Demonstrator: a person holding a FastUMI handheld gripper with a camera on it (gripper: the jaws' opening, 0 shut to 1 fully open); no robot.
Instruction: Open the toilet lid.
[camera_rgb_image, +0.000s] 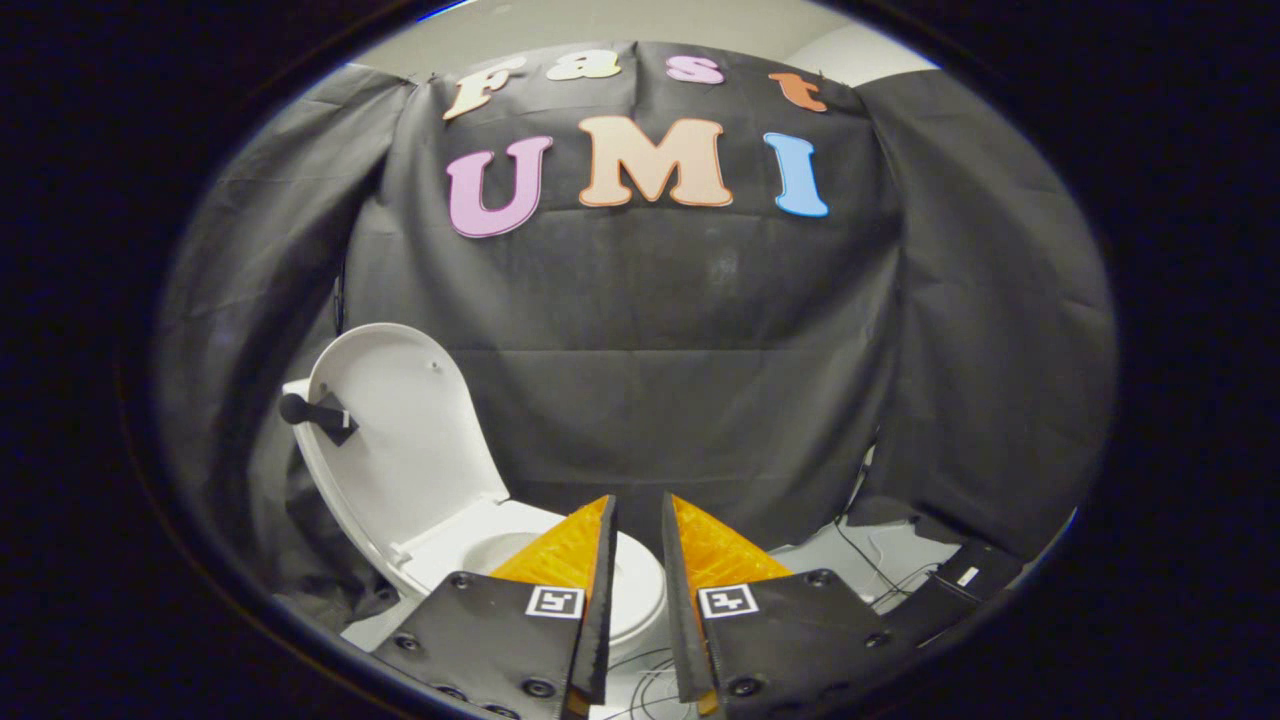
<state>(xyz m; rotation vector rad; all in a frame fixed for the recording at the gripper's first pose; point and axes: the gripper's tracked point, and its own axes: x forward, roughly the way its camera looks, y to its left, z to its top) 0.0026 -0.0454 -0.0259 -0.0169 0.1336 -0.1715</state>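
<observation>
Two fingers of one gripper (638, 515) stand nearly closed, gripping nothing; beyond them one toilet (560, 560), its lid (400, 440) raised upright.

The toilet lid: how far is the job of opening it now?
The lid already stands raised, leaning back, so the seat and the bowl opening are uncovered; the opening looks done. A dark handle sits on the lid. The gripper holds nothing: its fingers are nearly closed with a narrow empty gap, apart from the lid. Nothing appears left.
</observation>
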